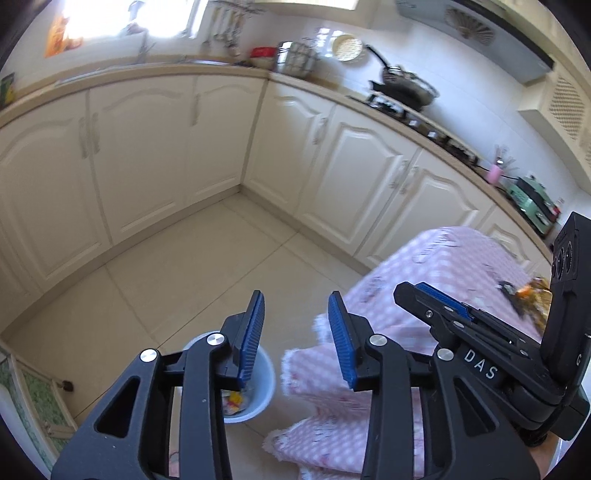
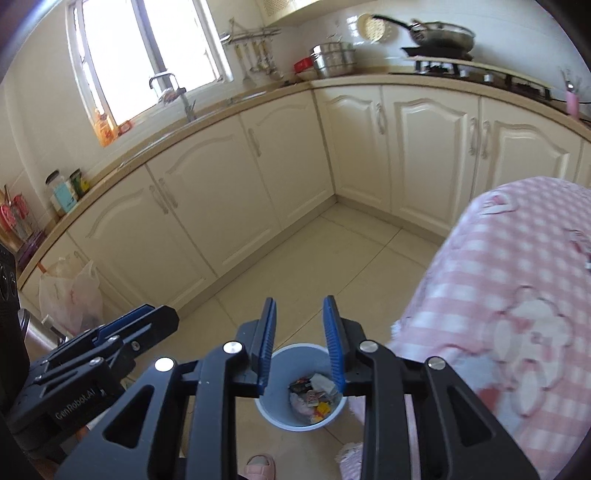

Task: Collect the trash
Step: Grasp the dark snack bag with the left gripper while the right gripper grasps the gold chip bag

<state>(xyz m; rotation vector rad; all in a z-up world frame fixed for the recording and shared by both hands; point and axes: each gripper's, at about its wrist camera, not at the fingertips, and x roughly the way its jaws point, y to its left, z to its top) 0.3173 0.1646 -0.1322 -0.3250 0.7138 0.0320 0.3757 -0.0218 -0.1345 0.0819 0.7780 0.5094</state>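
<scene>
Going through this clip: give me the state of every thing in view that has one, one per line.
left gripper: jaws apart, nothing between them
right gripper: jaws apart, nothing between them
trash bin: on the floor, uncovered, wrappers in the bottom
wrappers on table: not yet collected
pink checked tablecloth: draped over the table edge
cabinet doors: closed
frying pan: on the stove

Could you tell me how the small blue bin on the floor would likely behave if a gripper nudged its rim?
The blue bin looks like thin plastic holding only a few wrappers, so it is probably light and would slide on the smooth tiled floor. It seems narrow and upright, so a high push might tip it.
</scene>
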